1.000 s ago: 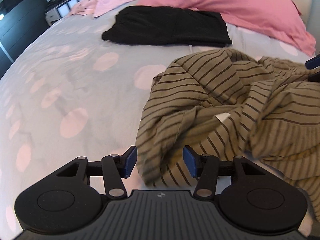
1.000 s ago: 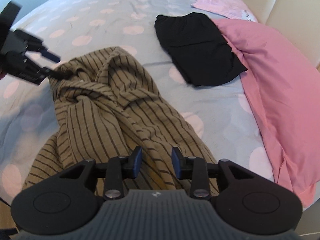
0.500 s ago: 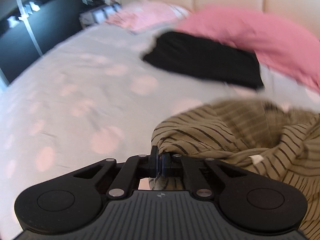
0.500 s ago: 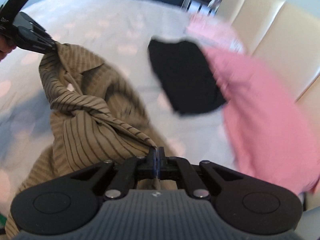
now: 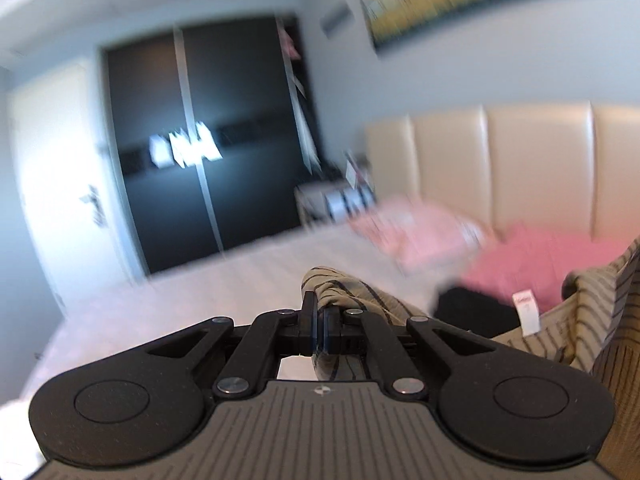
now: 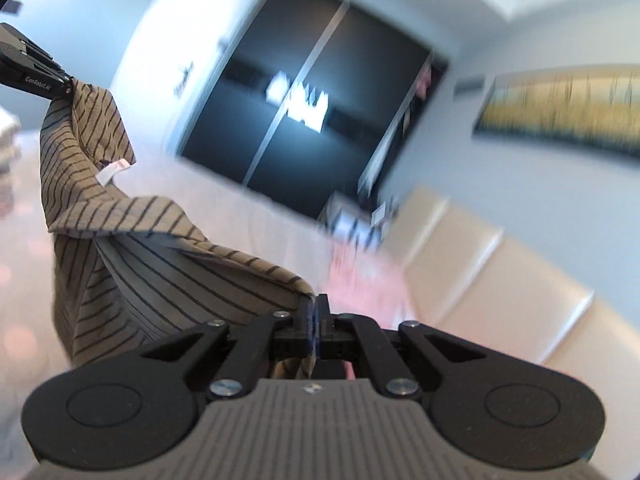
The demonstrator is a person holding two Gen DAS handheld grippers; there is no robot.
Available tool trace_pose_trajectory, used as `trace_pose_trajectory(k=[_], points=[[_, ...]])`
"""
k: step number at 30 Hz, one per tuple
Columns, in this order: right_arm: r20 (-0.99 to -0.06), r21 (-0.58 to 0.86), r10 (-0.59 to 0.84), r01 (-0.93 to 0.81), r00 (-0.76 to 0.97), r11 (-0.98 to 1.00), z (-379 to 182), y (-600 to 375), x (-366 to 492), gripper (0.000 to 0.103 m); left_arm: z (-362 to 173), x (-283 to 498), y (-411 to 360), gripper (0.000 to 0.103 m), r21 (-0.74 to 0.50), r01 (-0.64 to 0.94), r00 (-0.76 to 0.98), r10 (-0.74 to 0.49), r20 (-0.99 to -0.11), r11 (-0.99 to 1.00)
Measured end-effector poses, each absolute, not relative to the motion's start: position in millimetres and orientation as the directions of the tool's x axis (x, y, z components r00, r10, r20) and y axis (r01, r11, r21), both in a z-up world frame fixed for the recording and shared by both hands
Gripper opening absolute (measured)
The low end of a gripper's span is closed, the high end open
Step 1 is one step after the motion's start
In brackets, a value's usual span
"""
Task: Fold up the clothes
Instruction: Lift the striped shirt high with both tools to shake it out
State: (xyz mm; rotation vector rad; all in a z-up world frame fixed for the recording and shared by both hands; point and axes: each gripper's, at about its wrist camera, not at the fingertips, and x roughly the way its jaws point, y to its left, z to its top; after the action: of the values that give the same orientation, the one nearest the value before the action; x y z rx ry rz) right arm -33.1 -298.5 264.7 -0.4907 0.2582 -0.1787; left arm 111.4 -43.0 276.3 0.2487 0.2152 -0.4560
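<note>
An olive shirt with thin dark stripes (image 6: 132, 248) hangs in the air between my two grippers. In the left wrist view my left gripper (image 5: 319, 312) is shut on a bunched edge of the striped shirt (image 5: 348, 292), whose cloth trails off to the right with a white label (image 5: 527, 312) showing. In the right wrist view my right gripper (image 6: 315, 312) is shut on another edge of the shirt. The left gripper (image 6: 64, 88) shows at the upper left of that view, holding the far corner up. The bed is mostly blurred below.
A folded black garment (image 5: 476, 312) lies on the bed beside a pink pillow (image 5: 532, 256) and a pale pink item (image 5: 416, 232). Behind stand a cream padded headboard (image 5: 520, 160), a nightstand (image 5: 340, 200), dark sliding wardrobe doors (image 5: 200, 140) and a wall picture (image 6: 560, 108).
Both grippers closed on the shirt's edges and then rose sharply, lifting the shirt off the bed. Both views tilted up from the bedspread toward the wardrobe and wall.
</note>
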Motion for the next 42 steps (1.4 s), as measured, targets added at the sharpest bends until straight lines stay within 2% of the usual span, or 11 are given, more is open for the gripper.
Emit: trace_pose_trajectory(k=[7, 10, 13, 16, 20, 27, 31, 36, 41, 42], points=[[0.037, -0.519, -0.125, 0.126, 0.991, 0.845, 351, -240, -74, 0.001, 395, 19, 20, 0.001, 0.204, 0.33, 0.935, -0.348, 0.062, 0.922], [0.11, -0.519, -0.092, 0.137, 0.99, 0.844, 373, -225, -93, 0.001, 429, -17, 25, 0.001, 0.216, 0.305, 0.929, -0.34, 0.145, 0.927], [0.137, -0.513, -0.068, 0.129, 0.988, 0.849, 379, -217, -104, 0.001, 441, -39, 22, 0.001, 0.233, 0.305, 0.925, -0.346, 0.161, 0.923], [0.116, -0.513, -0.061, 0.112, 0.991, 0.851, 370, -213, -105, 0.001, 434, -40, 15, 0.001, 0.259, 0.317, 0.929, -0.354, 0.111, 0.912], [0.003, -0.512, -0.069, 0.06, 0.998, 0.857, 339, -216, -98, 0.001, 400, -29, 13, 0.001, 0.261, 0.35, 0.933, -0.359, -0.016, 0.9], [-0.302, -0.485, -0.114, -0.049, 0.946, 0.873, 236, -235, -58, 0.001, 276, 32, 6, 0.001, 0.186, 0.453, 0.856, -0.368, -0.363, 0.872], [-0.419, -0.471, -0.14, -0.083, 0.897, 0.878, 179, -246, -34, 0.001, 200, 57, 7, 0.001, 0.123, 0.493, 0.772, -0.369, -0.518, 0.861], [-0.492, -0.46, -0.169, -0.09, 0.854, 0.883, 134, -260, -11, 0.001, 139, 81, 10, 0.001, 0.038, 0.527, 0.687, -0.399, -0.607, 0.849], [-0.511, -0.465, -0.213, -0.059, 0.833, 0.884, 112, -279, 21, 0.001, 112, 95, 15, 0.002, -0.047, 0.546, 0.641, -0.453, -0.619, 0.837], [-0.517, -0.462, -0.223, -0.049, 0.826, 0.886, 106, -282, 26, 0.001, 108, 96, 16, 0.006, -0.063, 0.553, 0.634, -0.468, -0.616, 0.831]])
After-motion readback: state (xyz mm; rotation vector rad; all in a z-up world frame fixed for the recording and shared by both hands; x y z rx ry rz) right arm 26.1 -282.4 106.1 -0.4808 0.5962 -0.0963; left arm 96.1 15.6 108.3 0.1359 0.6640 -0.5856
